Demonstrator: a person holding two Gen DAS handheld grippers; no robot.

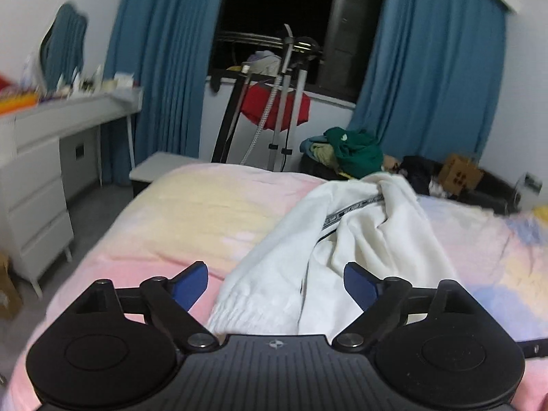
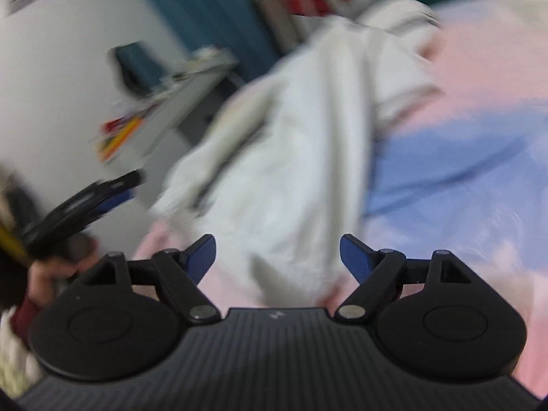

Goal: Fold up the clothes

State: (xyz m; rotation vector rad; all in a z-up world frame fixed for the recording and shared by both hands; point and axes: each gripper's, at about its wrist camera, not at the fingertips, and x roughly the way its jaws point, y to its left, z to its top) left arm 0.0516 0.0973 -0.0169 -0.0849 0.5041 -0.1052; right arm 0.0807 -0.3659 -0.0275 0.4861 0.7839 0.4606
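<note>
1. We hold the left gripper (image 1: 275, 282) with its jaws spread, nothing pinched.
2. Our right gripper (image 2: 277, 257) is likewise spread and holds nothing.
3. The white garment (image 1: 346, 236) lies crumpled on the pastel bed cover (image 1: 191, 212); through the right view's blur it seems loosely bunched.

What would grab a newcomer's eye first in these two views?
The white garment lies crumpled on the pink and yellow bedspread, stretching away from the left hand-held gripper, whose jaws stand open with nothing pinched. In the blurred right wrist view the right hand-held gripper is open over the same cloth. Behind the bed, blue curtains frame a dark window, with a red cloth on a rack below.
</note>
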